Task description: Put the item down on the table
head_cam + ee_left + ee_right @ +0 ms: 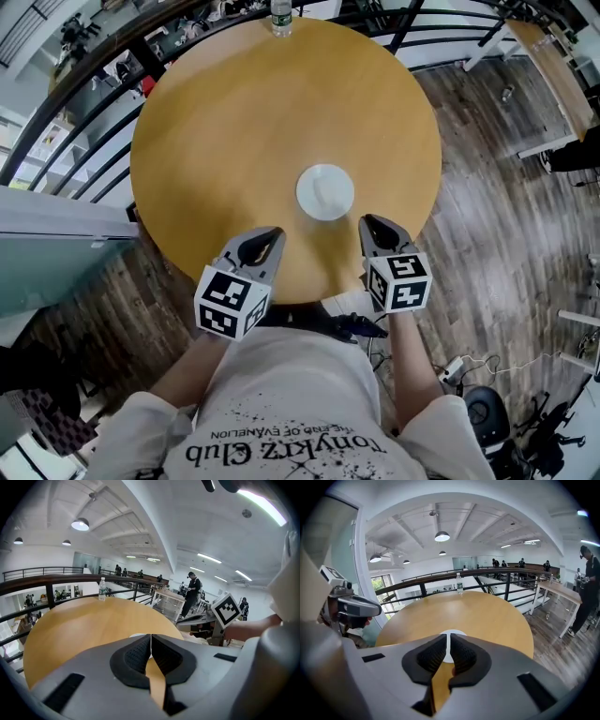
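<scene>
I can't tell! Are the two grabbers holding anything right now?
Left gripper: closed, holding nothing.
Right gripper: closed, holding nothing.

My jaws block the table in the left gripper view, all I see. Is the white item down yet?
Observer: Yes. Head view shows the white round item lying on the table, touching neither gripper.
Operator: Is the right hand-held gripper carrying anything?
Observer: No. Its view shows the right hand-held gripper shut, nothing between the jaws.
Operator: Where is mine?
Observer: The left hand-held gripper is over the table's near edge; the item lies ahead, to its right.
</scene>
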The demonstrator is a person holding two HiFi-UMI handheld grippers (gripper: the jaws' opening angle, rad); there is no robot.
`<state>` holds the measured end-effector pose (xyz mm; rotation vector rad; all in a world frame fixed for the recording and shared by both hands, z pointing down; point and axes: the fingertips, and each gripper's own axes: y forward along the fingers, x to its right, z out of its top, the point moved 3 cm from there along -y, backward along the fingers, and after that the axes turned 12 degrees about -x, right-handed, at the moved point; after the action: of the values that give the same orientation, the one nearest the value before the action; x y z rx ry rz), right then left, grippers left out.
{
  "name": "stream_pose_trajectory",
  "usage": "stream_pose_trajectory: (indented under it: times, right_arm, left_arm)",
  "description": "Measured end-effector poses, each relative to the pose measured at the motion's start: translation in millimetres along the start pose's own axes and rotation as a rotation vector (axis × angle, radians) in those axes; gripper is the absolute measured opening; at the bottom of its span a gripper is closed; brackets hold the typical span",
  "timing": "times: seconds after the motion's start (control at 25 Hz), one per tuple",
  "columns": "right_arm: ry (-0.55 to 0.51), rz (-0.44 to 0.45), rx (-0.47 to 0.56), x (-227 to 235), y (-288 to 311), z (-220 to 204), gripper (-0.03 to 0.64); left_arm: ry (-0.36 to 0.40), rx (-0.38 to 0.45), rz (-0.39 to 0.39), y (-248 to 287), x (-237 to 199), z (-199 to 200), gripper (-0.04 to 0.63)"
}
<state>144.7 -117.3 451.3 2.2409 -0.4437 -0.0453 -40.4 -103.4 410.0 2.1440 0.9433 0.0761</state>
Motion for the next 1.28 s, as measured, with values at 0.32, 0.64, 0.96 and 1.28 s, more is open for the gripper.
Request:
stream_pose_trajectory:
  times: [0.32, 0.64, 0.96, 1.28]
  right_arm:
    - [0.018, -0.021, 0.027, 5, -40, -12, 0.036]
    - [0.01, -0.024, 0.013, -2, -44, -22, 0.025]
    - [0.004, -0.009, 0.017, -4, -50, -20, 0.025]
    - [0.011, 0.005, 0.024, -11, -52, -20, 0.025]
  left_arm:
    - [0.004, 0.023, -0.006, 0, 20, 14, 0.025]
    - [0.025, 0.033, -0.007, -4, 25, 17, 0.025]
    - [0.003, 0.043, 0.008, -9, 23, 18, 0.025]
    - [-0.013, 0.057, 0.023, -16, 19, 12, 0.025]
